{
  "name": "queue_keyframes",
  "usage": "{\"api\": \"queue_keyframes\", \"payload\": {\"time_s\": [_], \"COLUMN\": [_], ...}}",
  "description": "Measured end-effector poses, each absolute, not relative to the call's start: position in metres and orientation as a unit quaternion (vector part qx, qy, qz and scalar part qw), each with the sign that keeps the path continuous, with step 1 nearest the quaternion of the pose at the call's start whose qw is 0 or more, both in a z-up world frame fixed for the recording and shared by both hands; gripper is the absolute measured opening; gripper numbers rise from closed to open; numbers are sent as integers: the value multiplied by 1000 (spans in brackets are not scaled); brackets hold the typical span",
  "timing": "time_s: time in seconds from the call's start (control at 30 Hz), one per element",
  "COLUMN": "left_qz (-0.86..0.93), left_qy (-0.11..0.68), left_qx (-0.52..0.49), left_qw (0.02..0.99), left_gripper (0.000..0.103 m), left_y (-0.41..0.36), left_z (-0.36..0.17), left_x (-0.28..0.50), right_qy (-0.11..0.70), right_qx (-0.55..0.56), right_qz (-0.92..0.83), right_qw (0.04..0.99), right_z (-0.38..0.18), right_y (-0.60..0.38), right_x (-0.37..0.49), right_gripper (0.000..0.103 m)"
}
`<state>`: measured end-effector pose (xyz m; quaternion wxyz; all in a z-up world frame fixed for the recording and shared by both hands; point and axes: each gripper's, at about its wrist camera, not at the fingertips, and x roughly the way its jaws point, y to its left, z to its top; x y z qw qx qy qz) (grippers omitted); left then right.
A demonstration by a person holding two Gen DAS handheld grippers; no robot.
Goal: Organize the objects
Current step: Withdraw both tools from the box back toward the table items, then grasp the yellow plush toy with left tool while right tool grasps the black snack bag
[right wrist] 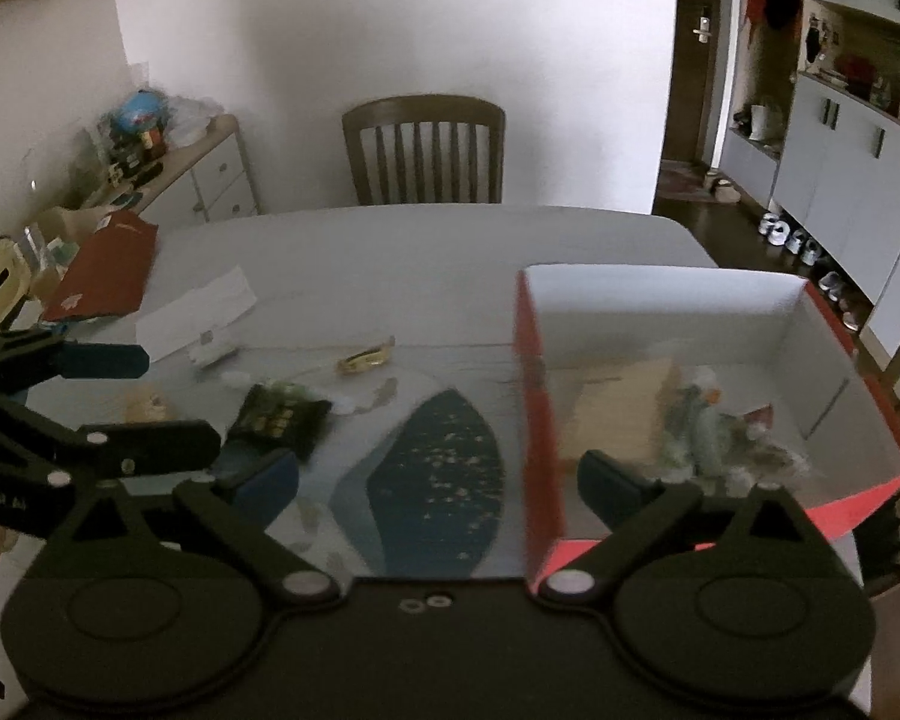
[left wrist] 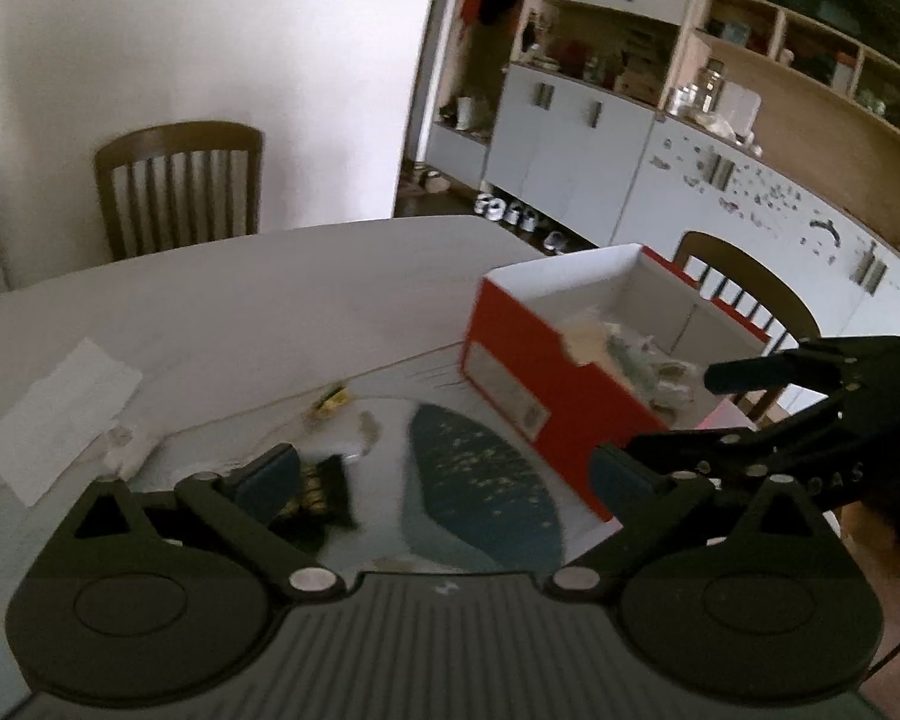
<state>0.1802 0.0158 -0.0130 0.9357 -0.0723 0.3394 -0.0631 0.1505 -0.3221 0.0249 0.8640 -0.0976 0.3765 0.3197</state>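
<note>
Left claw [left wrist: 444,474] wide apart, nothing in it, above a dark packet [left wrist: 318,489] on the table [left wrist: 240,300]. Right claw [right wrist: 438,477] wide apart too, nothing inside, by the red box [right wrist: 537,420] holding small things.

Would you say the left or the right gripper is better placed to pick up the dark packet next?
Probably left: the left gripper is open, one finger beside the dark packet; the right gripper straddles the box wall.

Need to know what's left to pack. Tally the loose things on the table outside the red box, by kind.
Dark packet: 1
Yellow wrapper: 1
White paper: 1
Red folder: 1
Total: 4
</note>
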Motion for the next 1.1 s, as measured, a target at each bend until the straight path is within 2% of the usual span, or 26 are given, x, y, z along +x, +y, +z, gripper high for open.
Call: {"api": "queue_keyframes", "payload": {"time_s": [0.63,0.8,1.1], "left_qz": [46,66,54], "left_qy": [366,378,394], "left_qx": [-66,-102,-102], "left_qw": [927,918,912], "left_gripper": [103,103,103], "left_y": [118,144,159], "left_z": [-62,-80,-112], "left_x": [161,163,167], "right_qy": [405,405,436], "right_qx": [-133,-154,-150], "right_qz": [315,301,293], "right_qw": [848,849,838], "right_z": [-12,-26,-54], "right_y": [-221,-195,-159], "right_x": [153,160,176], "right_gripper": [100,100,100]}}
